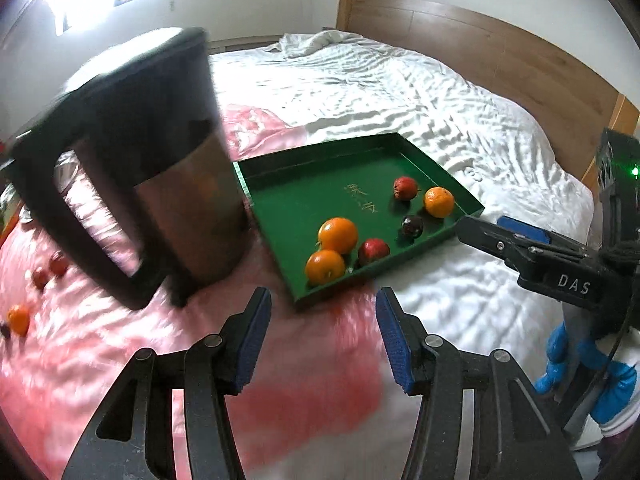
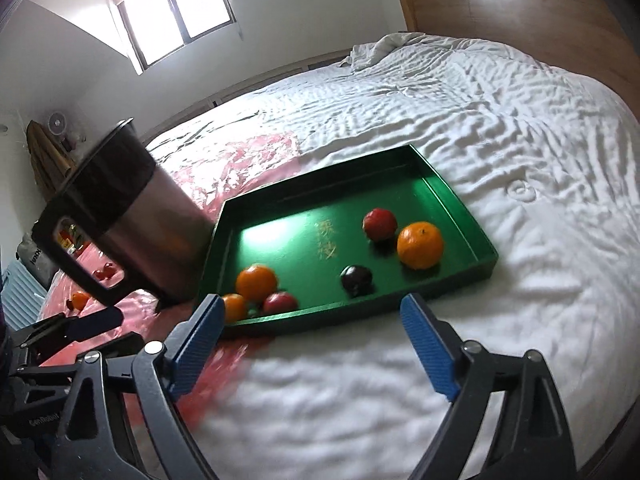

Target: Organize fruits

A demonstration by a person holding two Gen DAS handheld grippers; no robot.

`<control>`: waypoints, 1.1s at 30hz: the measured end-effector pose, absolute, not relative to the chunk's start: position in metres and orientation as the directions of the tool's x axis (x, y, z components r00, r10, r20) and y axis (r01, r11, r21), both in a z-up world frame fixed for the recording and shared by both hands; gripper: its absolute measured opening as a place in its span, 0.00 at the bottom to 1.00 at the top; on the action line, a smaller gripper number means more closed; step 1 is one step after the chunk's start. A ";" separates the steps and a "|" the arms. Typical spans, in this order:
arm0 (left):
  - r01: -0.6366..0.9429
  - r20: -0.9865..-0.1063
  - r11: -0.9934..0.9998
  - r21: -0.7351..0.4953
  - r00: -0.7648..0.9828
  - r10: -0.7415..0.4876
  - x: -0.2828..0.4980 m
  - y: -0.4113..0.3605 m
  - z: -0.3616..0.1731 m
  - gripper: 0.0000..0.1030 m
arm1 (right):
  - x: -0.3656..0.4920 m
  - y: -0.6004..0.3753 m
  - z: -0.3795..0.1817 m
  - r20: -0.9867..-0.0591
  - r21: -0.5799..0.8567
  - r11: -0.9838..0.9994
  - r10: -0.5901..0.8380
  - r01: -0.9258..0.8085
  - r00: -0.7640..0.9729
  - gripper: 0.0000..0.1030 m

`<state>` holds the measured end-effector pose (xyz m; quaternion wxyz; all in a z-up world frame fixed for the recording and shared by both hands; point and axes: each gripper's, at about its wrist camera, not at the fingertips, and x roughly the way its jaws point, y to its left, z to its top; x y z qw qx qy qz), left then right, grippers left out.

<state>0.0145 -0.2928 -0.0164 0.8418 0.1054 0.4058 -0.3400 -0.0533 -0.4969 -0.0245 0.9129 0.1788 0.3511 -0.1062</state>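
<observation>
A green tray (image 1: 296,184) (image 2: 452,196) lies on the bed and holds three oranges (image 1: 338,234) (image 2: 420,245), two red fruits (image 1: 405,188) (image 2: 379,224) and one dark fruit (image 1: 412,226) (image 2: 356,279). Loose fruits lie on the pink sheet at the far left: an orange (image 1: 18,319) (image 2: 80,300) and small red fruits (image 1: 58,266) (image 2: 105,273). My left gripper (image 1: 323,334) is open and empty, hovering over the pink sheet just in front of the tray. My right gripper (image 2: 310,346) is open and empty, in front of the tray's near edge; it shows in the left wrist view (image 1: 520,248) at the right.
A tall steel and black kettle (image 1: 160,160) (image 2: 132,216) stands on the pink sheet (image 1: 312,396) right beside the tray's left side. A white quilt (image 1: 380,92) (image 2: 480,112) covers the bed. A wooden headboard (image 1: 480,48) is behind, a window (image 2: 176,8) to the left.
</observation>
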 end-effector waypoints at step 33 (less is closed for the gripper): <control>0.411 -0.629 0.912 0.007 0.711 -0.315 -0.116 -0.066 0.020 0.92 | -0.176 -0.297 0.042 -0.466 0.208 0.977 0.054 0.050 0.883 1.00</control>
